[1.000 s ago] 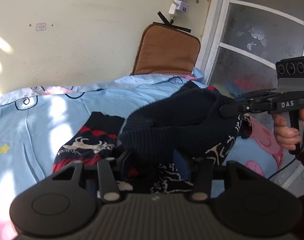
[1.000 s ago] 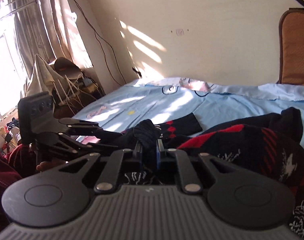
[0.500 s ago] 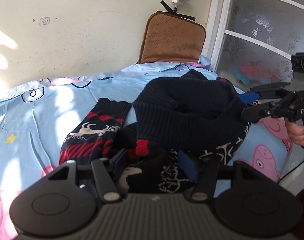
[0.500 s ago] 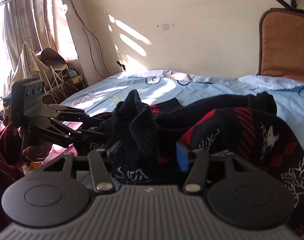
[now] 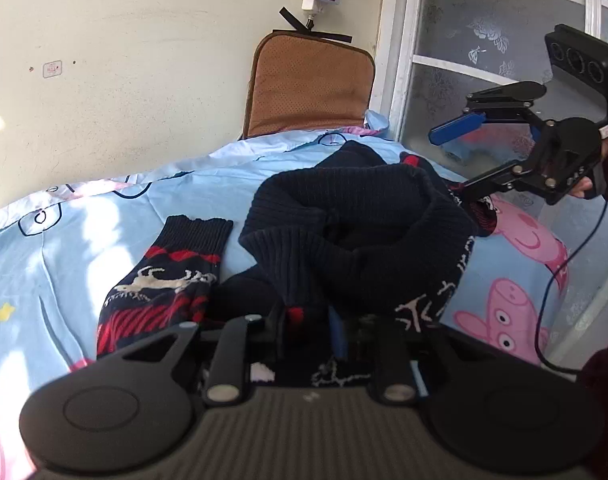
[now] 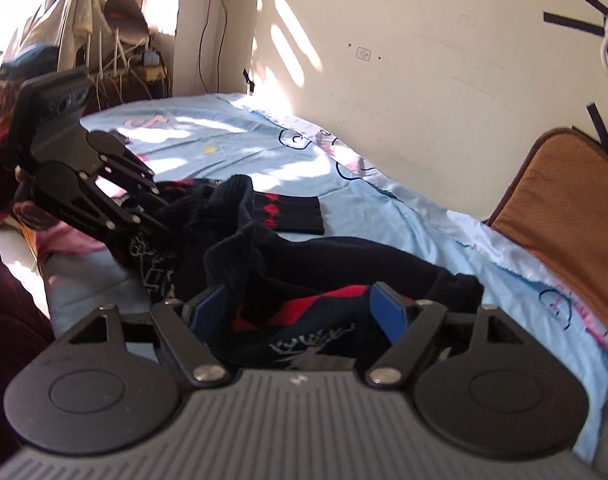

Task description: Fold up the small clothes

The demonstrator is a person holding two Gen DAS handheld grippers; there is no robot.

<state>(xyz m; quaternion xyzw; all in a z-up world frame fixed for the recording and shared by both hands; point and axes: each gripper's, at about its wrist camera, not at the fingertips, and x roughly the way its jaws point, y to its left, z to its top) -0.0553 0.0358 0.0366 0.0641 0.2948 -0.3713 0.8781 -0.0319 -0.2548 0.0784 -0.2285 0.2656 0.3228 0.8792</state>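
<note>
A small navy knit sweater point(image 5: 364, 232) with red and white reindeer patterns lies bunched on the blue bedsheet point(image 5: 83, 240). One sleeve point(image 5: 171, 268) stretches flat to the left. My left gripper point(image 5: 308, 332) is shut on the sweater's near ribbed edge. It also shows in the right wrist view point(image 6: 151, 216), its fingers buried in the cloth. My right gripper point(image 6: 299, 308) is open, jaws wide apart just above the sweater's point(image 6: 324, 264) red-patterned part. In the left wrist view it point(image 5: 460, 160) hangs open over the sweater's far right side.
A brown cushion point(image 5: 308, 88) leans on the wall at the head of the bed. A frosted glass door point(image 5: 496, 80) stands right of the bed. A drying rack with clothes point(image 6: 83, 40) stands by the window. A cable point(image 5: 560, 272) hangs from the right gripper.
My right gripper has let go of the sweater, opened wide and lifted away. My left gripper has closed on the near edge. The sweater body has dropped onto the bed.
</note>
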